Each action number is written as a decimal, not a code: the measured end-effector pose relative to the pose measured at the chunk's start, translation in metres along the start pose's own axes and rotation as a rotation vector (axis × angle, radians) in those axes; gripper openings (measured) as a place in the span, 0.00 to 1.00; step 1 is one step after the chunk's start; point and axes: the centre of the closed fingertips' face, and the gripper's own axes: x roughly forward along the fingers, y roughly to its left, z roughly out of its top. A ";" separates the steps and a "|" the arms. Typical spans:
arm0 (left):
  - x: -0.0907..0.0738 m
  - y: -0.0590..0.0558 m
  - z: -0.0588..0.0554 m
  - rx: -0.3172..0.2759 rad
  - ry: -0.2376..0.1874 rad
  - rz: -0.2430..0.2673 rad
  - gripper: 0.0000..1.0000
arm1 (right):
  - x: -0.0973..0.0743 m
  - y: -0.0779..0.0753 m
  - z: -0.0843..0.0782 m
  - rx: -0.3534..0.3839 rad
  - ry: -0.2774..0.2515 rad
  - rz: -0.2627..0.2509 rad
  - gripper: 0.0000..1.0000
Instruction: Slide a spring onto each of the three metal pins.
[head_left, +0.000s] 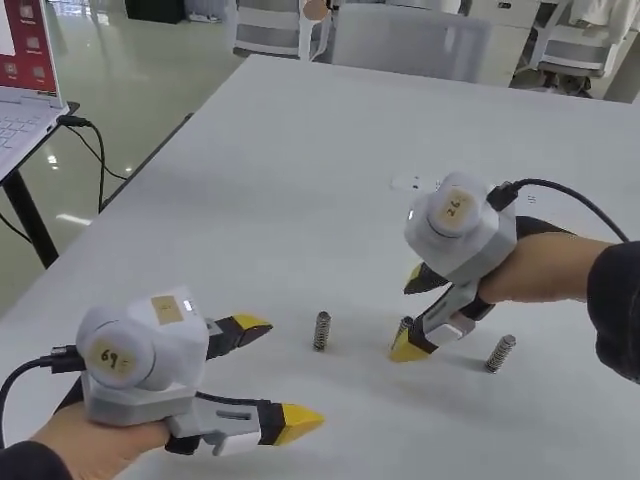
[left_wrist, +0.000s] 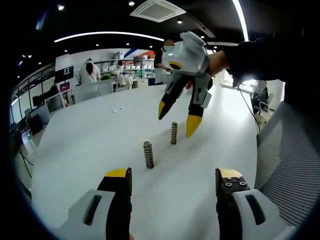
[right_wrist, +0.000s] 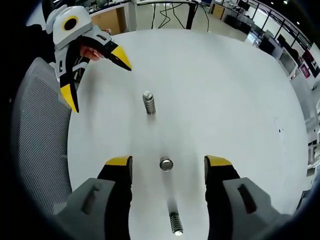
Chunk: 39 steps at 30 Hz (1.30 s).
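Three coiled springs stand on the white table (head_left: 300, 180). One spring (head_left: 321, 331) is upright in the middle. A second spring (head_left: 403, 330) stands between the jaws of my right gripper (head_left: 412, 310), which is open and points down over it. From above, in the right gripper view, its round metal top (right_wrist: 166, 163) sits between the open jaws of the right gripper (right_wrist: 168, 161), apart from both. The third spring (head_left: 500, 353) leans to the right of that gripper. My left gripper (head_left: 275, 372) is open and holds nothing, at the near left, pointing toward the middle spring (left_wrist: 148, 154).
A laptop (head_left: 20, 90) sits on a side table beyond the table's left edge, with cables (head_left: 95, 150) trailing down. Chairs (head_left: 410, 45) stand at the far end. A grey mesh chair (right_wrist: 37, 130) is close behind the left gripper.
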 end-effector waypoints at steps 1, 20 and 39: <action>0.000 0.000 0.000 0.001 0.001 0.000 0.66 | -0.001 0.000 -0.001 0.002 -0.002 -0.002 0.60; -0.002 -0.001 0.005 0.013 0.008 0.007 0.67 | -0.020 -0.012 -0.028 0.091 -0.087 -0.085 0.78; 0.003 -0.002 0.008 0.027 0.016 -0.008 0.67 | -0.046 -0.020 -0.061 0.234 -0.197 -0.188 0.85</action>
